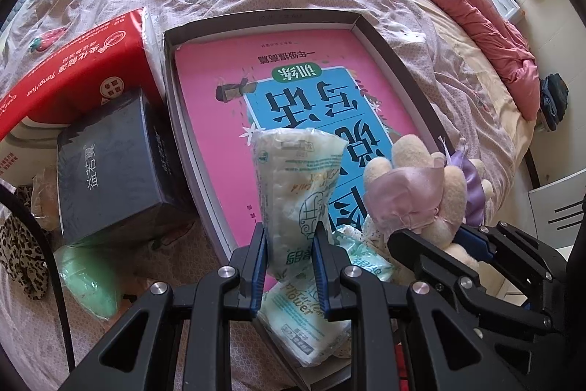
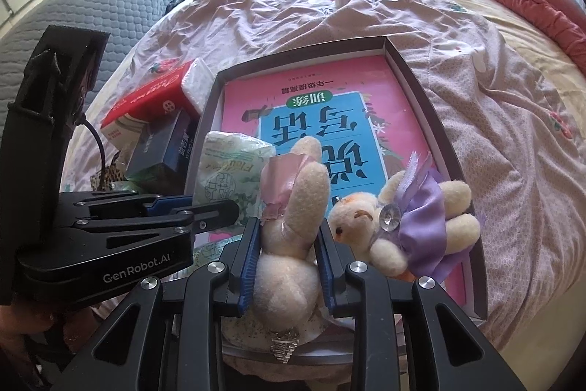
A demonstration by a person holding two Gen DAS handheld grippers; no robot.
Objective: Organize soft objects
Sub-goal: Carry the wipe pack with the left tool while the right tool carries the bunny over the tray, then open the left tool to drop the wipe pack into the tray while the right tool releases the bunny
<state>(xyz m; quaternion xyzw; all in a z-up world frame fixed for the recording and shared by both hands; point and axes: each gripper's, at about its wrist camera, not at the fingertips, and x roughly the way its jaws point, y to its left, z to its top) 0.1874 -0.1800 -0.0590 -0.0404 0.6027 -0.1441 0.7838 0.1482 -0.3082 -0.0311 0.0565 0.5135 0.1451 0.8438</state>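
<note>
Left wrist view: the left hand-held gripper [image 1: 291,244] is clenched on a tissue pack [image 1: 298,178], its blue pads pressing both sides so the pack stands upright above the shallow box [image 1: 384,43]. The pack's green print is mostly upside down and hard to read. A second tissue pack [image 1: 304,321] lies flat under the jaws in the box's near corner, with "Flower" legible on it. The box floor holds a pink book [image 1: 219,105] with a blue panel of large Chinese characters, seen inverted. Left of the box sit a red package [image 1: 84,61] with white Chinese lettering and a dark box [image 1: 110,163] marked with pale Chinese characters. To the right, the right hand-held gripper [image 1: 434,239] grips a cream plush toy [image 1: 410,163] with a pink ribbon.

Right wrist view: the right hand-held gripper [image 2: 289,240] is grasping the plush toy [image 2: 293,244] around its body, pads touching both flanks. A second plush in a purple dress [image 2: 414,226] lies just beside it in the box [image 2: 432,105]. The left tool's body reads "GenRobot.AI". Everything rests on a rumpled bed sheet [image 2: 293,6].
</note>
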